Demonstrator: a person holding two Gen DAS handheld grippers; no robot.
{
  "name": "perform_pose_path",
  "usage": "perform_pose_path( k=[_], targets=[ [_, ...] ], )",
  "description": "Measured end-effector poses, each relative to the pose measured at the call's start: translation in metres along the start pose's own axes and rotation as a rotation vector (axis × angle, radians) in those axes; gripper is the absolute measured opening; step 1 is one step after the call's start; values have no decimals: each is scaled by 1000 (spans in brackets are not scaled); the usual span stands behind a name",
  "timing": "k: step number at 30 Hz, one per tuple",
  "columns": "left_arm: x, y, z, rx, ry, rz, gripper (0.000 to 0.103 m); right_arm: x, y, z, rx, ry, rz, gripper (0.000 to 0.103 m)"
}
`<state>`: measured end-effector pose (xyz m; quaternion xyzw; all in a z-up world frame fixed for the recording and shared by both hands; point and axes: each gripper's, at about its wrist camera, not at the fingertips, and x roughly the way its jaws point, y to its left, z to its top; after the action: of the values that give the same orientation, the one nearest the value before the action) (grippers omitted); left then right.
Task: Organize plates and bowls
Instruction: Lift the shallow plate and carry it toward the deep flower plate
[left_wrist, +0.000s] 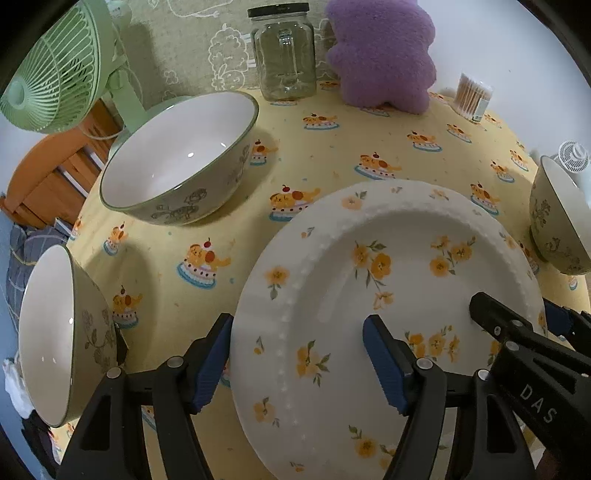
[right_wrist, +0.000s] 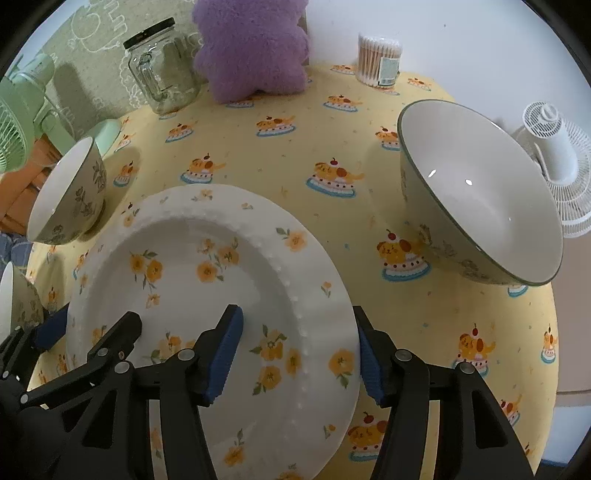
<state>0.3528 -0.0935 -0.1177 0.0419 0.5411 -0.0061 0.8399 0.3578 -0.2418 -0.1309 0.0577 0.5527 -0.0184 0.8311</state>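
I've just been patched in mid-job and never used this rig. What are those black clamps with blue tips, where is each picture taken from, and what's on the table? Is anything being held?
Each picture comes from a fisheye camera on a handheld two-finger gripper, looking along its fingers. The left gripper straddles the left edge of the floral plate; the right gripper straddles its right edge. Both are open, one blue pad above the plate and one outside the rim, so nothing is clamped yet. On the yellow tablecloth stand three green-rimmed bowls: a large bowl, a near-left bowl and a right bowl. Behind are a glass jar, a purple plush and a cotton swab box.
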Motion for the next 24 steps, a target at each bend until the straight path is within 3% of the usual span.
perform_pose_path(
  k=[11,24],
  targets=[
    [-4,1,-1,-9,8,-6,68,0,3,3,-6,28,-23,63],
    [-43,16,-8,-7,-31,-16,68,-31,17,-5,-16,21,-40,63]
  ],
)
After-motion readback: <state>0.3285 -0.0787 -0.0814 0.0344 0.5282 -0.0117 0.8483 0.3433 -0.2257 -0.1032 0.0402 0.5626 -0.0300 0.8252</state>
